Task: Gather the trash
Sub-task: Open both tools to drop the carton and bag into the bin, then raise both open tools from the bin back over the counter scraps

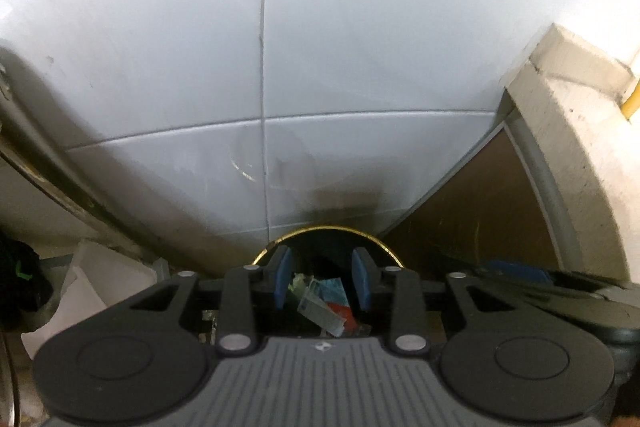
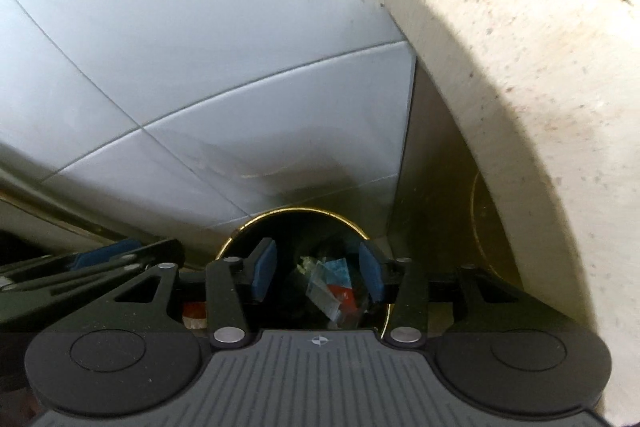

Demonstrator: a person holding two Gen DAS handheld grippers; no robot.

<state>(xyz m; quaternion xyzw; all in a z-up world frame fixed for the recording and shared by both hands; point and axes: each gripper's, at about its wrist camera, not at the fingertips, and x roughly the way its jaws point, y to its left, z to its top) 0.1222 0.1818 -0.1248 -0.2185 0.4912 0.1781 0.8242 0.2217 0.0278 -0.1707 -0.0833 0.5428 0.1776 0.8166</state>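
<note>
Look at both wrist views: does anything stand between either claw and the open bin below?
Nothing visible does. The left claw and right claw both hang open over the gold-rimmed bin, empty, with only the wrappers already lying inside it below.

Left tool (image 1: 322, 281) and right tool (image 2: 316, 271): side by side, both angled steeply downward, jaws parted, nothing gripped.
</note>
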